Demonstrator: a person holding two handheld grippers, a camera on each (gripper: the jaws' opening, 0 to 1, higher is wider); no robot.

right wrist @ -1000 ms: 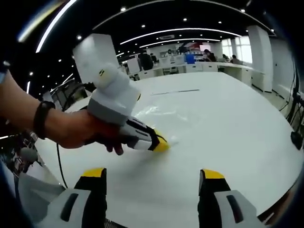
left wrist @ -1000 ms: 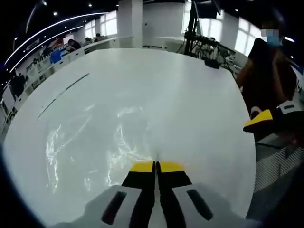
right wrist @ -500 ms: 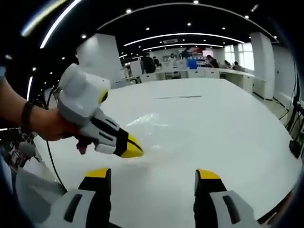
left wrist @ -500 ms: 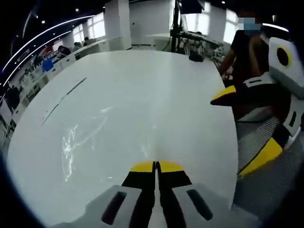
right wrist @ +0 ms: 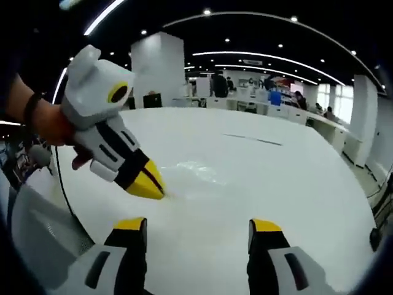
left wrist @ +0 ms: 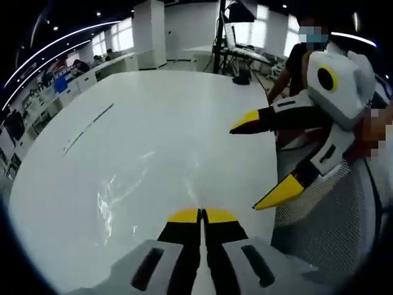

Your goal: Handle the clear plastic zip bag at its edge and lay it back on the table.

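Note:
The clear zip bag (left wrist: 132,187) lies flat on the white table (left wrist: 184,104), showing mainly as glints. My left gripper (left wrist: 199,214) is shut, its yellow tips pressed together just short of the bag's near edge, and I see no film between them. In the right gripper view the bag (right wrist: 202,173) lies a little beyond the left gripper (right wrist: 155,189), which a hand holds low over the table. My right gripper (right wrist: 198,225) is open and holds nothing, back from the bag. It also reaches into the left gripper view, where the right gripper (left wrist: 250,167) hangs by the table's right edge.
A thin dark line (left wrist: 86,128) marks the table beyond the bag. A mesh chair back (left wrist: 331,215) sits off the table's right edge, with a person (left wrist: 301,61) and equipment on stands behind. Desks and people line the far side of the room (right wrist: 270,101).
The left gripper has drawn back from the bag, still shut, and the bag stays flat on the table. The right gripper has swung closer beside it.

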